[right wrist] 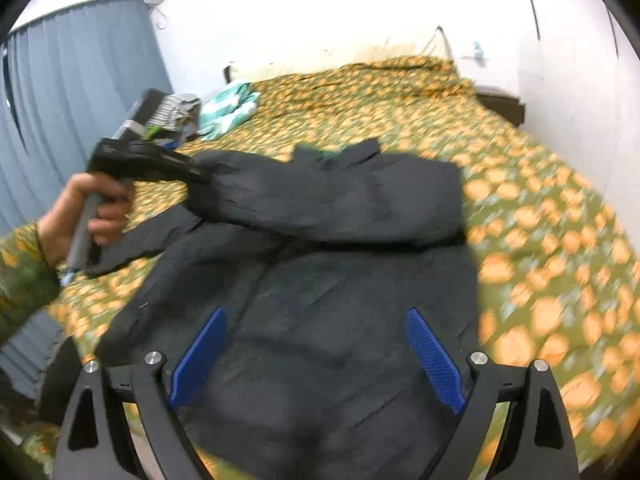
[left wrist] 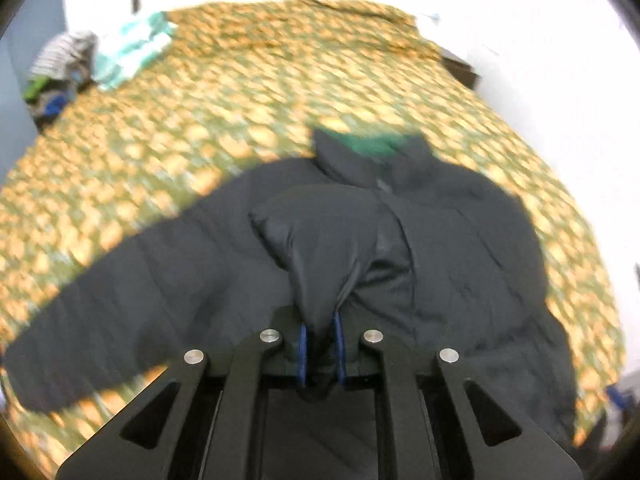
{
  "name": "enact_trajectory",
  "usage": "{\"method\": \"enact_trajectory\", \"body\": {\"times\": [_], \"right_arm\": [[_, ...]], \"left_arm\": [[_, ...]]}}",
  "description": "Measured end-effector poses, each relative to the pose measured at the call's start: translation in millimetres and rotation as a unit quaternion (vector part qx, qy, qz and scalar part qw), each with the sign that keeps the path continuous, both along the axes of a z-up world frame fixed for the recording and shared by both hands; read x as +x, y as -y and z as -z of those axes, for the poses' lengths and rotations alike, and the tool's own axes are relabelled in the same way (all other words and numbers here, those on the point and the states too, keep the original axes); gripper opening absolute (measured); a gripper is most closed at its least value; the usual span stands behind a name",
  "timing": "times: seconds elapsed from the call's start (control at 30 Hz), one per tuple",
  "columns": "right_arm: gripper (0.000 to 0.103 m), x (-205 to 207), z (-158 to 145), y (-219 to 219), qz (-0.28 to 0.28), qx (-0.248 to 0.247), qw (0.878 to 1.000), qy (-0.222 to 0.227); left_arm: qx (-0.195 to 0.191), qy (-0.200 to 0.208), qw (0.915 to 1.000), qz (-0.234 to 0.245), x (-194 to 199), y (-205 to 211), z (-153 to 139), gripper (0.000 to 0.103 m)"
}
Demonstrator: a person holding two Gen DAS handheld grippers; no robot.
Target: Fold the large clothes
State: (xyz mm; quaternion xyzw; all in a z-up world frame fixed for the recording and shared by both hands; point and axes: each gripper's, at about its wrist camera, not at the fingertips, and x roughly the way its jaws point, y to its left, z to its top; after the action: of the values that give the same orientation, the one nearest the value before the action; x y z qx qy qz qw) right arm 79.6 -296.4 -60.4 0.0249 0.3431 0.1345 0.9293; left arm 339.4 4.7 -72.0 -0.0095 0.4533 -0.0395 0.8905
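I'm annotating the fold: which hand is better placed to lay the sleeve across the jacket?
Left, probably. The left tool is shut on the sleeve; the right tool is open, holding nothing, above the jacket.

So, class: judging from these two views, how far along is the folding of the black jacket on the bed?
Done: the black jacket lies spread on the patterned bedspread, one sleeve already across its chest. In hand: the left gripper is shut on a bunch of jacket fabric; the right gripper hangs open above the body, holding nothing. Left: the other sleeve still lies out sideways, and the body is unfolded.
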Motion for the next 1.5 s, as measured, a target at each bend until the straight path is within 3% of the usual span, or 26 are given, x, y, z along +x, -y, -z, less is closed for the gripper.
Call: {"method": "enact_trajectory", "body": {"times": [0.07, 0.2, 0.4, 0.53, 0.7, 0.73, 0.87, 0.97, 1.07, 1.17, 1.3, 1.4, 1.5], "right_arm": [[0.093, 27.5, -7.0, 10.9, 0.013, -0.011, 1.0, 0.012], [0.093, 95.2, -7.7, 21.8, 0.032, -0.028, 0.999, -0.007], [0.091, 191.8, 14.9, -4.8, -0.002, -0.033, 0.999, -0.042], [0.09, 236.7, 51.5, -32.9, -0.032, -0.045, 0.997, -0.056], [0.091, 272.8, 126.4, -49.6, -0.052, -0.08, 0.979, -0.18], [0.091, 274.0, 128.8, -50.8, -0.054, -0.082, 0.978, -0.183], [0.09, 282.8, 114.8, -54.2, -0.054, -0.087, 0.974, -0.202], [0.09, 298.0, 71.6, -43.6, -0.034, -0.057, 0.987, -0.145], [0.09, 331.0, 54.6, -30.9, 0.0, -0.031, 0.991, -0.127], [0.09, 373.5, 74.9, -18.6, 0.043, -0.021, 0.986, -0.161], [0.09, 392.7, 118.5, -18.6, 0.067, -0.023, 0.974, -0.215], [0.091, 387.2, 113.8, -23.4, 0.059, -0.042, 0.977, -0.199], [0.091, 362.3, 85.8, -26.9, 0.046, -0.053, 0.985, -0.16]], "left_arm": [[0.012, -0.007, 0.9996, -0.023, 14.9, -16.7, 17.4, 0.009], [0.033, -0.044, 0.9972, -0.051, 31.5, -44.5, 67.6, 0.009], [0.016, -0.066, 0.9954, -0.068, 27.8, -58.4, 101.8, 0.011], [0.003, -0.062, 0.9954, -0.073, 23.9, -58.9, 122.2, 0.016], [-0.006, -0.051, 0.9962, -0.07, 20.4, -61.1, 133.8, 0.018], [-0.006, -0.051, 0.9963, -0.07, 22.9, -62.2, 135.7, 0.018], [-0.02, -0.045, 0.9964, -0.069, 24.0, -65.7, 139.5, 0.018], [-0.033, -0.038, 0.9962, -0.071, 21.0, -68.6, 142.1, 0.019], [-0.033, -0.033, 0.9963, -0.072, 19.1, -68.1, 143.5, 0.019], [-0.023, -0.025, 0.9969, -0.071, 16.5, -65.7, 144.9, 0.019], [0.001, -0.016, 0.9976, -0.068, 15.8, -58.6, 147.1, 0.019], [0.013, -0.012, 0.9976, -0.066, 15.8, -55.9, 148.1, 0.02], [0.008, -0.009, 0.9977, -0.067, 15.2, -57.6, 148.7, 0.02]]}}
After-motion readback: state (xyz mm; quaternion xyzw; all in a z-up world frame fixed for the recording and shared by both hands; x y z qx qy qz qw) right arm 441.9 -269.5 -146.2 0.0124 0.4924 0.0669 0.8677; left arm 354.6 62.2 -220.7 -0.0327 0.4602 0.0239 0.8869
